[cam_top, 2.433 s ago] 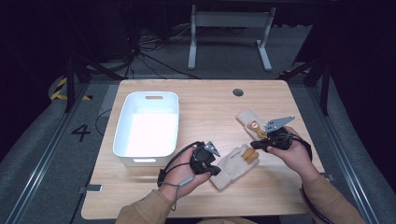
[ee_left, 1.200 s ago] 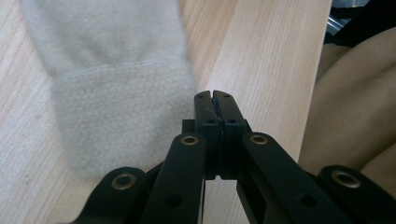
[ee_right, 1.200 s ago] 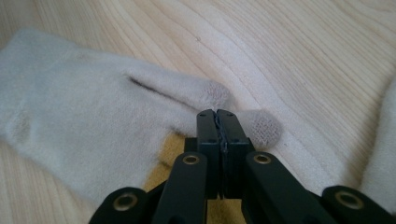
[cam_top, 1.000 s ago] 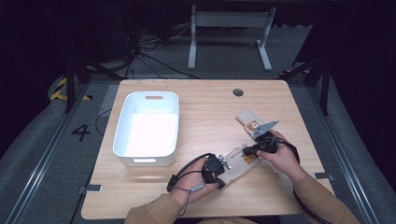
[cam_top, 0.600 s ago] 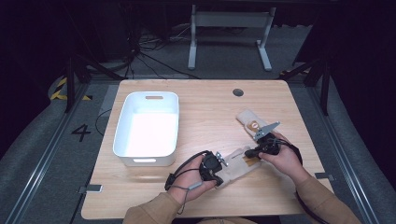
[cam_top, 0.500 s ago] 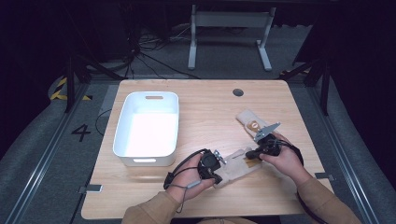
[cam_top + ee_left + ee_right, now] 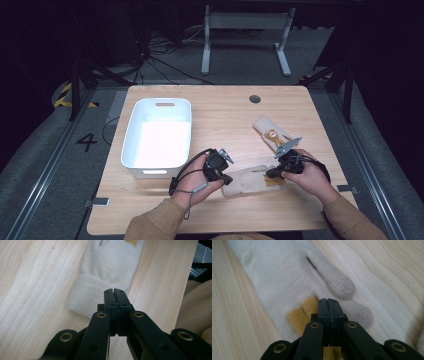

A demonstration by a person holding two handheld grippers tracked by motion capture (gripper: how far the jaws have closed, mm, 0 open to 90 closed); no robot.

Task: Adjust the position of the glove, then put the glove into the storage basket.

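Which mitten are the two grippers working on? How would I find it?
Start at the white bin on the wooden table, then look right along the near edge. The cream mitten lies flat between the left gripper and right gripper. The other mitten lies farther back, apart from the left gripper.

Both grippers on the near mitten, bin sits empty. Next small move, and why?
Probably lift the near mitten a little off the table. The left gripper is shut at its cuff and the right gripper is shut by the yellow patch, so both ends look pinched. The white bin beside it looks like the likely target.
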